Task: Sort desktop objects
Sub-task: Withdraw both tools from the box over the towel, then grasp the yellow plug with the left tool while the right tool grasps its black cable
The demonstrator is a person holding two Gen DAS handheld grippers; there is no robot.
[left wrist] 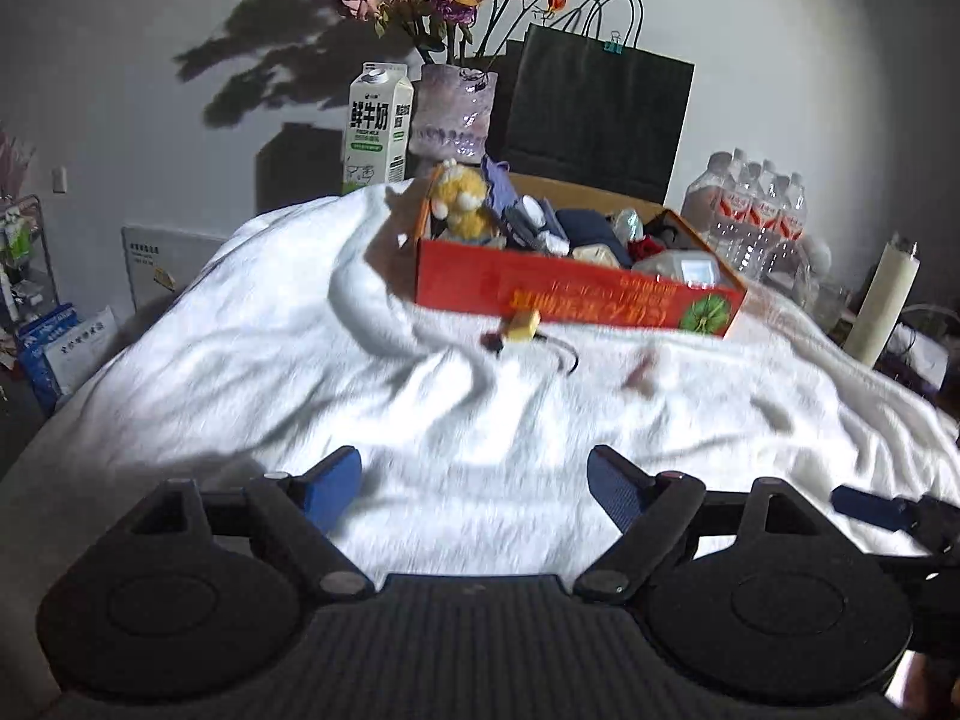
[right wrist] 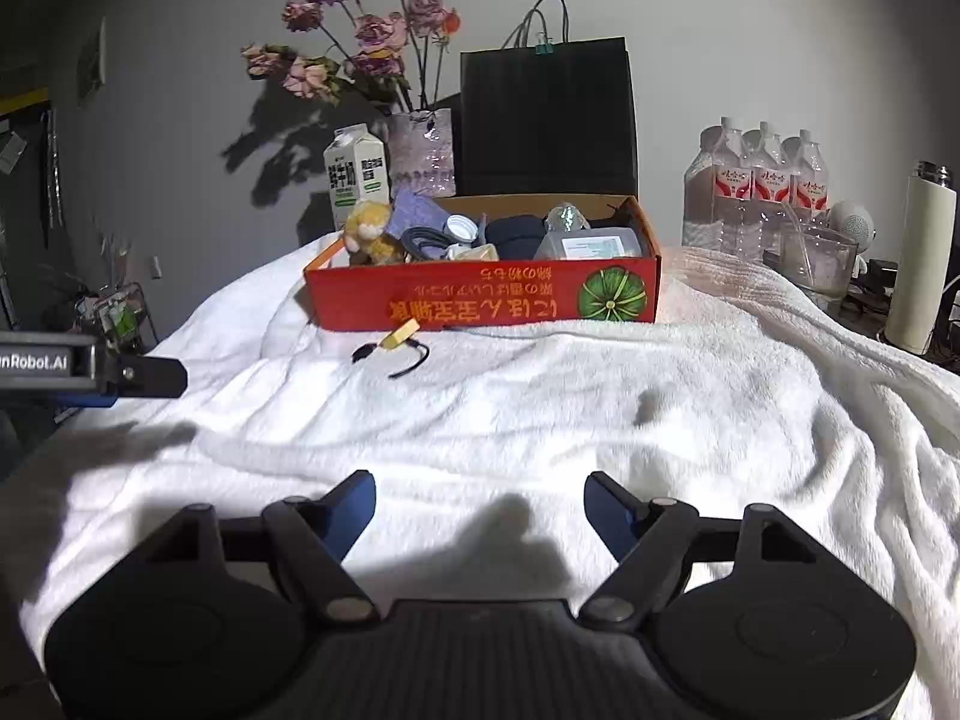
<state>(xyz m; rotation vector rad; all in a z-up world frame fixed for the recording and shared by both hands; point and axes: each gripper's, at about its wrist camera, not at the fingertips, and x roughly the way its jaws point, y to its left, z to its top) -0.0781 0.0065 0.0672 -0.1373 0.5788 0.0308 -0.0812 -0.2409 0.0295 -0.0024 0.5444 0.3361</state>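
Right wrist view: the right gripper (right wrist: 480, 504) is held low over the white blanket (right wrist: 600, 408), its blue pads spread wide with nothing between them. From the left wrist camera, the left gripper (left wrist: 474, 480) is seen likewise wide apart and empty, just beside the other tool.

An orange box (right wrist: 480, 294) is set at the far side of the blanket and is already crowded: a yellow plush toy (right wrist: 369, 228), dark cloth, a cable and a clear plastic case can be made out inside. One item is left outside, a small yellow tag with a black cord (right wrist: 399, 345), lying on the blanket just in front of the box's near wall. A faint reddish smudge (left wrist: 639, 372) is also seen in the left view, but what it is cannot be told because of blur.

Several risks can be judged. The tag is small and flat on soft, rumpled fabric, so blanket could be pinched along with it, or only the cord caught and the tag left dangling. With the box nearly full, things dropped carelessly could slide out. Both grippers being close together, a collision is possible if both are advanced at once.
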